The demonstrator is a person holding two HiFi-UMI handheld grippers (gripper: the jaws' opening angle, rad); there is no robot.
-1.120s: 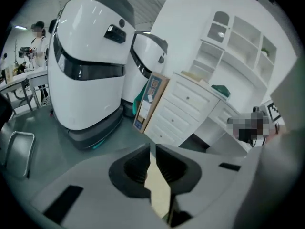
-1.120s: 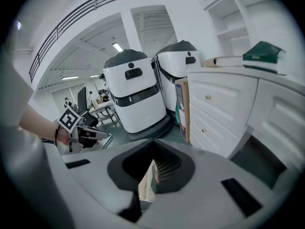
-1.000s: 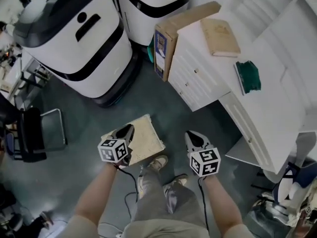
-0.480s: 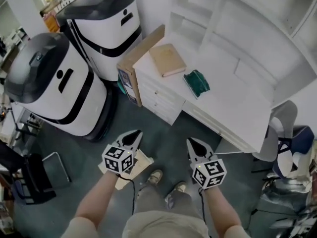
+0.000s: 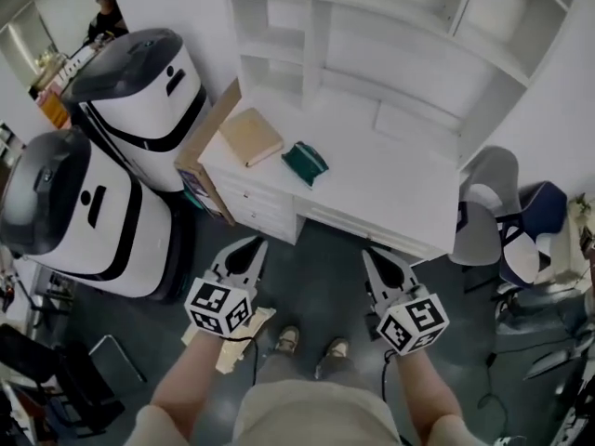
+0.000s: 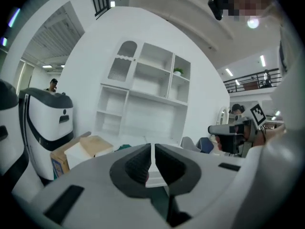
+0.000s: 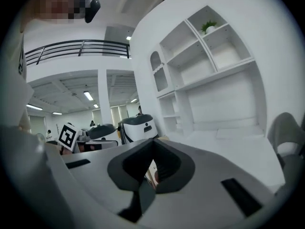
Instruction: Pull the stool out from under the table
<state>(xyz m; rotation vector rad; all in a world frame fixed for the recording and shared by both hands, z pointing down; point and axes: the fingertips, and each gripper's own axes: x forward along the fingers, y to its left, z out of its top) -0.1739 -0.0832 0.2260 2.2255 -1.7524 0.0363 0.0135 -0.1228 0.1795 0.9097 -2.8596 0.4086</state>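
A stool (image 5: pixel 234 340) with a pale wooden top stands on the dark floor by my feet, out in front of the white desk (image 5: pixel 390 189); my left hand and its marker cube hide most of it. My left gripper (image 5: pixel 255 243) is held above the stool, pointing at the desk's drawers, jaws shut on nothing. My right gripper (image 5: pixel 369 254) points at the gap under the desk, also shut and empty. The left gripper view shows its closed pads (image 6: pixel 143 165) before the desk and shelves. In the right gripper view the pads (image 7: pixel 164 165) meet too.
Two big white-and-black machines (image 5: pixel 139 91) (image 5: pixel 65 216) stand at the left. A cardboard box (image 5: pixel 206 151) leans on the desk's left end. A tan book (image 5: pixel 249 136) and a green cloth (image 5: pixel 304 162) lie on the desk. Grey and blue chairs (image 5: pixel 493 216) are at the right.
The head view has tilted up: the desk and shelves now fill the middle, and the stool has slid down under my left hand. Both grippers stay shut, side by side.
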